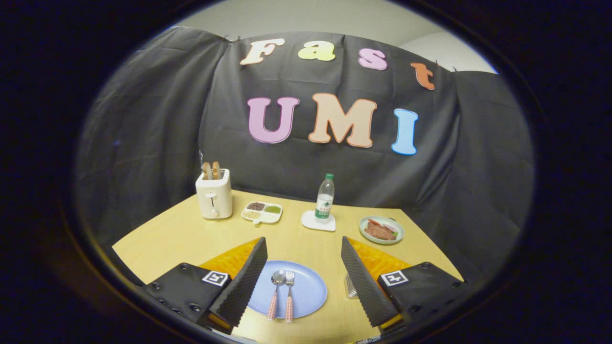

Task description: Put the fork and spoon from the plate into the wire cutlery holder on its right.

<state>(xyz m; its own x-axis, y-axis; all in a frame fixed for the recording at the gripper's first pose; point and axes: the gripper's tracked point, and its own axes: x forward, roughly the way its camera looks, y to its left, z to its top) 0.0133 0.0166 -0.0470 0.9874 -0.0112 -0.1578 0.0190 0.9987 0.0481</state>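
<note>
- Hand-held gripper (303, 279) nearest, fingers spread wide, gripping nothing; ridged, sawtooth inner faces on both fingers (244, 282).
- Between the fingers: round, smooth blue plate (308, 291) on the worktop (177, 234), left rim hidden behind the left finger.
- On the plate: spoon (275, 292) and fork (289, 295), side by side, nearly touching, heads away from the camera, spoon on the left; shiny metal heads, checked pink-and-white handles.
- Wire cutlery holder (350, 286) just right of the plate, mostly masked by the right finger; a few thin metal bars visible, nothing more to tell.
- Worktop pale yellow, matt, flat.
- Beyond the fingers, well apart from the plate: white boxy toaster (214, 195) at far left, two bread slices upright in its slots.
- Beside the toaster: white divided dish (262, 212), compartments with dark, green and pale grains.
- Farther right: clear plastic bottle (325, 198), green cap, upright on a white rounded-square coaster (318, 223).
- Far right: pale green plate (381, 230) with reddish-brown food.
- Nothing between the fingers and the cutlery.
</note>
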